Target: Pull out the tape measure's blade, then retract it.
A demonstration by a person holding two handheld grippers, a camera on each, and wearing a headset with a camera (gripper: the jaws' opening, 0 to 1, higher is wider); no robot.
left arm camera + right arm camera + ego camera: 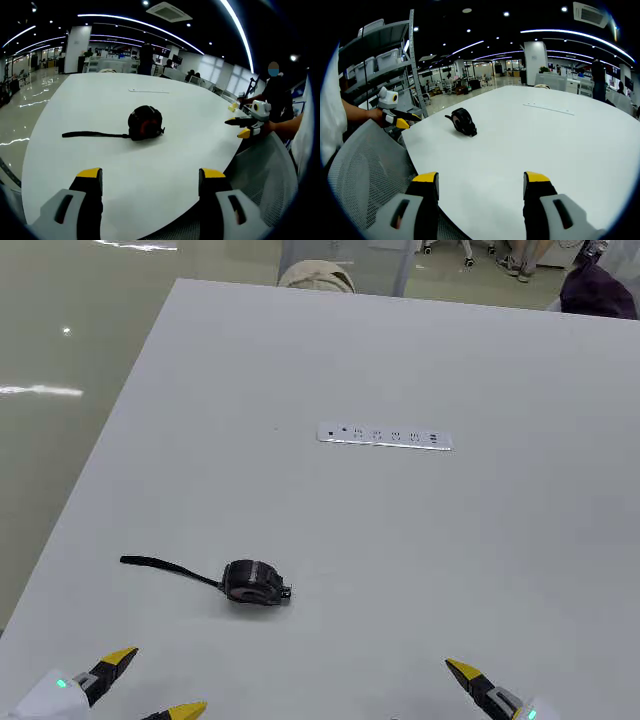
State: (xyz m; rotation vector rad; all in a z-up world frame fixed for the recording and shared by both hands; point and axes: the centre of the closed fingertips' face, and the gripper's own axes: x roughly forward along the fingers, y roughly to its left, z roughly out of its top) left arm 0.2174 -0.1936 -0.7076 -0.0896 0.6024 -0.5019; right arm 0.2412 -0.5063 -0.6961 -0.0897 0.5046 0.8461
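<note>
A black tape measure (254,582) with a dark orange side lies on the white table (400,530), near the front left. Its black wrist strap (165,567) trails out to the left. No blade shows outside the case. My left gripper (150,682) hovers at the table's near edge, open and holding nothing; in the left gripper view the tape measure (145,122) sits ahead of its yellow-tipped fingers (90,175). My right gripper (481,179) is open at the near right edge, one yellow tip (465,673) showing, with the tape measure (464,121) ahead to the left.
A white power strip (384,437) lies flat mid-table, well beyond the tape measure. A mesh chair back (365,165) sits below the near edge. Glossy floor (60,390) lies off the table's left side, and people stand in the background.
</note>
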